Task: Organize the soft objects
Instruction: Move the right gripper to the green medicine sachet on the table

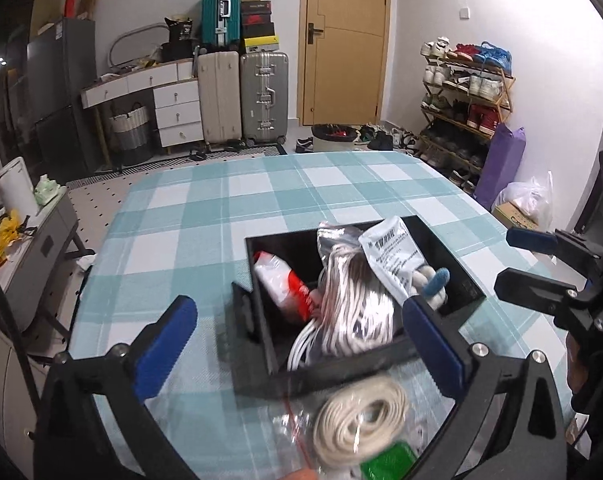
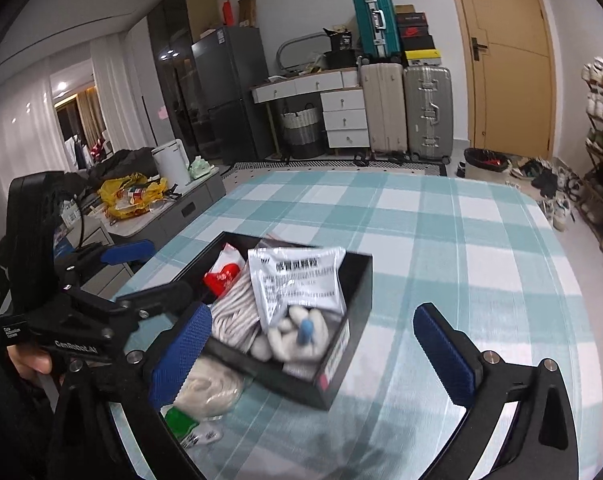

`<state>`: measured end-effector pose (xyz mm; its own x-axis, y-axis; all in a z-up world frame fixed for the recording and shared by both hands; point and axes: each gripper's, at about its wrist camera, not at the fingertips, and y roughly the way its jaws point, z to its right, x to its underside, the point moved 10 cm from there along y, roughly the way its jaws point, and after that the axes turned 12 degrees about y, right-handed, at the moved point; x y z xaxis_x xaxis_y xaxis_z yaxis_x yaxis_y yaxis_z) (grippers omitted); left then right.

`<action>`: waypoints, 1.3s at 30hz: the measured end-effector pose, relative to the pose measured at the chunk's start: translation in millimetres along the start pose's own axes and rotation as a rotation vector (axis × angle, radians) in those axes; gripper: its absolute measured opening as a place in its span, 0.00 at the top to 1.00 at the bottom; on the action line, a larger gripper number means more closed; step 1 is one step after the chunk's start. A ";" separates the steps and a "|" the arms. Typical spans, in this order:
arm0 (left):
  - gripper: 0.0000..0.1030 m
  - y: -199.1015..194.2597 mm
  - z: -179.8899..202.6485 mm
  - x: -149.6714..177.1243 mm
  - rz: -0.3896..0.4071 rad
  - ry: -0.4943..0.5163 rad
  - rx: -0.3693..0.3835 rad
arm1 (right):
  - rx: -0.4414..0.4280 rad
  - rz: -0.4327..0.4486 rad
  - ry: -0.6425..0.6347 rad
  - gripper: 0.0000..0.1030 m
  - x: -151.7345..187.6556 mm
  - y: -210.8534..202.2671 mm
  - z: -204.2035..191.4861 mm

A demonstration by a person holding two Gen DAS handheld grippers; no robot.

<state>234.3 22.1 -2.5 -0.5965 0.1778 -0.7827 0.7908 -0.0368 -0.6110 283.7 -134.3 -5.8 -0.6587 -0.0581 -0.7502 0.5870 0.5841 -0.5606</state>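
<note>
A black box [image 1: 325, 376] stands on the checked cloth and holds a red-and-white packet [image 1: 285, 284], a bagged striped rope [image 1: 353, 304], a white printed sachet [image 1: 393, 256] and a white plush with a blue part [image 1: 435, 280]. Nearer the camera, outside the box, lies a clear bag with a coiled cream rope [image 1: 361, 420] and something green. My left gripper [image 1: 301, 344] is open over the box's near edge, nothing touching its pads. My right gripper [image 2: 313, 354] is open at the box's [image 2: 359, 292] near corner, beside the rope bag [image 2: 209, 388].
The table's teal checked cloth [image 1: 261, 200] stretches beyond the box. A grey side cabinet [image 2: 173, 216] with yellow bags stands to the left. Suitcases [image 1: 245, 96], a white drawer unit, a wooden door and a shoe rack [image 1: 465, 100] line the far wall.
</note>
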 end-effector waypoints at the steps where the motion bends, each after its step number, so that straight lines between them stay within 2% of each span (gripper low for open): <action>1: 0.00 -4.9 -1.1 2.1 0.005 -0.004 -0.007 | -0.003 -0.001 0.009 0.01 3.1 -2.8 -0.1; 8: 0.00 -35.7 -5.4 24.3 0.030 -0.037 -0.031 | 0.003 -0.002 0.039 0.01 27.2 -20.8 -6.4; 17: 0.00 -49.8 -2.9 53.1 0.003 -0.038 -0.057 | 0.003 -0.038 0.033 0.01 58.3 -27.6 -21.0; 26: 0.00 -46.7 -9.8 80.9 -0.045 -0.043 -0.086 | 0.006 -0.150 -0.010 0.01 97.9 -0.4 -35.7; 30: 0.00 -46.6 -14.8 83.4 -0.047 -0.055 -0.090 | 0.018 -0.201 -0.031 0.01 112.7 11.4 -43.3; 39: 0.00 -41.0 -25.2 89.9 -0.063 -0.081 -0.105 | 0.032 -0.259 -0.055 0.01 133.8 29.8 -61.5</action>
<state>151.7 64.4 -44.9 -0.6510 0.0964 -0.7529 0.7590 0.0755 -0.6466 184.2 -74.9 -101.3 -0.7632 -0.2467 -0.5972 0.4168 0.5183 -0.7467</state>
